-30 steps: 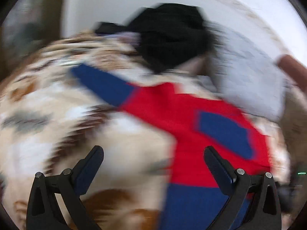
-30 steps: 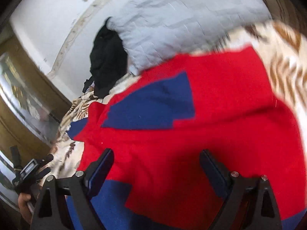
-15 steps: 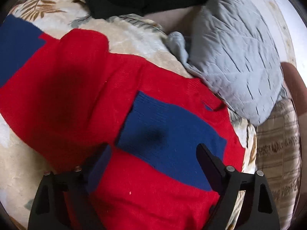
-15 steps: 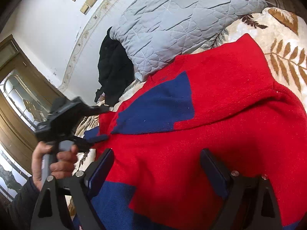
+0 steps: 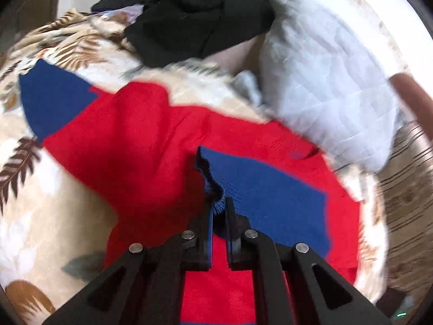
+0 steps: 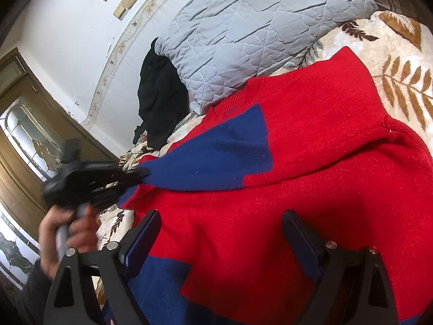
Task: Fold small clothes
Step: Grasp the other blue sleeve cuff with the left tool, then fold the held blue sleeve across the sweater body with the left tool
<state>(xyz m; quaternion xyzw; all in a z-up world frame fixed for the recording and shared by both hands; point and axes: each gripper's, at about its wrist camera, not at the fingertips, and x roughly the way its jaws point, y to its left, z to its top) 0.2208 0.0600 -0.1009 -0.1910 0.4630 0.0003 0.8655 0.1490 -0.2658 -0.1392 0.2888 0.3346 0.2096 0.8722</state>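
Left gripper [image 5: 218, 208], seen from the left wrist camera, pinched tight on the blue cuff [image 5: 216, 189] of a folded-in sleeve, jaws just closed down from wide, knit bunched between the pads. Red and blue sweater [image 5: 140, 146] spread flat on a leaf-patterned blanket [image 5: 40, 197], long axis running from the near lower edge toward the grey quilted pillow [image 5: 330, 92] at upper right. Other sleeve stretched out to the upper left, ending in a blue cuff section [image 5: 54, 100] pointing away from the body. Black garment [image 5: 200, 13] heaped beyond the blanket, just beside the pillow. Much of this view blurred. No containers visible.

Right gripper [image 6: 222, 235], seen from the right wrist camera, held wide, both fingers above the red lower body of the sweater [image 6: 311, 162], nothing between the pads; contact with the fabric not clear. Neckline [image 6: 254, 86] pointed toward the grey quilted pillow [image 6: 257, 32], nearly touching its edge. Blue sleeve panel [image 6: 216, 151] laid across the chest, its tip drawn out to the left into the left gripper [image 6: 140, 173], carried by a hand [image 6: 67, 230] on the handle. Black garment [image 6: 159, 100] piled against the wall end of the pillow. Leaf-patterned blanket [image 6: 400, 81] exposed to the right of the shoulder.
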